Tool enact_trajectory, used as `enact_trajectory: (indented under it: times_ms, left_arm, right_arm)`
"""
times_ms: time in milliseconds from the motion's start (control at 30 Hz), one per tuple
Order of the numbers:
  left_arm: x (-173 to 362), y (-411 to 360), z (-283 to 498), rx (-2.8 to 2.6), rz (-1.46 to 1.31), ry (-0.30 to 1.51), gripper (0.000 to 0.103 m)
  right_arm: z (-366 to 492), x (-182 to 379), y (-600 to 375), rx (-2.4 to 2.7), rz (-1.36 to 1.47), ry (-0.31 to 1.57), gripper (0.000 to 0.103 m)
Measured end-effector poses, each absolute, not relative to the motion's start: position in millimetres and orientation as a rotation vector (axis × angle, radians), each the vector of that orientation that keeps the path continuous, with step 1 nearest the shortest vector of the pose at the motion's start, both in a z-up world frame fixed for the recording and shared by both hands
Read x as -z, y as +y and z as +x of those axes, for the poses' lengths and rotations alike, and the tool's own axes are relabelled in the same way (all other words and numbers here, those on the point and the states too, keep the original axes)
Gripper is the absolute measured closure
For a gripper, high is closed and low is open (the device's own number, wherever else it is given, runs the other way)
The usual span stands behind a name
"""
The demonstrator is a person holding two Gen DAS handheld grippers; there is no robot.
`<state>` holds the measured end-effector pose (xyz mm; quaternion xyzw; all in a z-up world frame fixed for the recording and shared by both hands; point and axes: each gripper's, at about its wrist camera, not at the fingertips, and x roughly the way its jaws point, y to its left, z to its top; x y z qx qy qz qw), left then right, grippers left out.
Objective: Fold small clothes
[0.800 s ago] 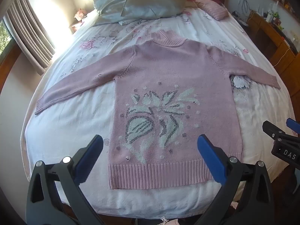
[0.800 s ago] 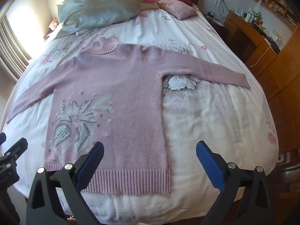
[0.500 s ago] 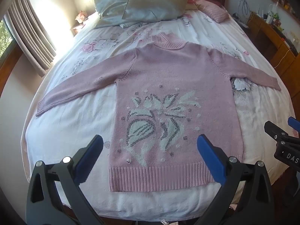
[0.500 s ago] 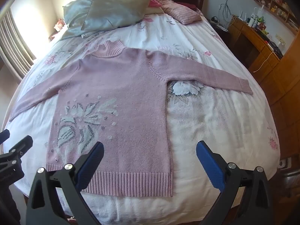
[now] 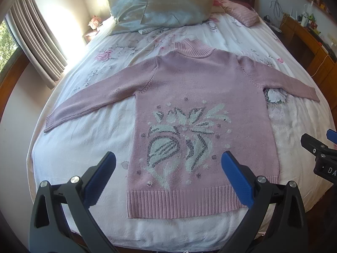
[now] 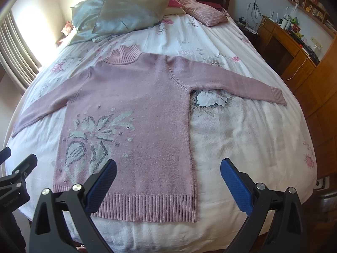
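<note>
A pink knitted sweater [image 5: 195, 88] with a pale flower motif lies flat and face up on the bed, collar far, ribbed hem near, both sleeves spread out sideways. My left gripper [image 5: 168, 166] hovers open above the hem's left half, holding nothing. In the right wrist view the same sweater [image 6: 134, 97] lies left of centre. My right gripper [image 6: 168, 172] stands open over the hem's right corner and the bare cover, also holding nothing. Each gripper shows at the edge of the other's view.
The bed [image 5: 80, 139] has a white floral cover. Pillows [image 5: 160, 6] are piled at the headboard. A curtained window [image 5: 35, 40] is at left. A wooden desk [image 6: 294, 48] with cables and small items stands along the right side.
Both grippers have tilted or drawn back a little, so the sweater sits slightly lower in each view. The sweater itself has not moved. Both stay open.
</note>
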<state>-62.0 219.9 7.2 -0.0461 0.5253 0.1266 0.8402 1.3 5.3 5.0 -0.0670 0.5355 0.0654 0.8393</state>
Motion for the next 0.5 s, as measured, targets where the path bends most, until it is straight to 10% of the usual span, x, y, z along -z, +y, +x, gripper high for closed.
enact_trajectory:
  times_ms: [500]
  left_arm:
    - [-8.0, 220.1, -64.1, -0.277, -0.093, 1.104, 0.004]
  right_arm:
    - [-0.4, -6.8, 6.1, -0.145, -0.139, 1.134, 0.004]
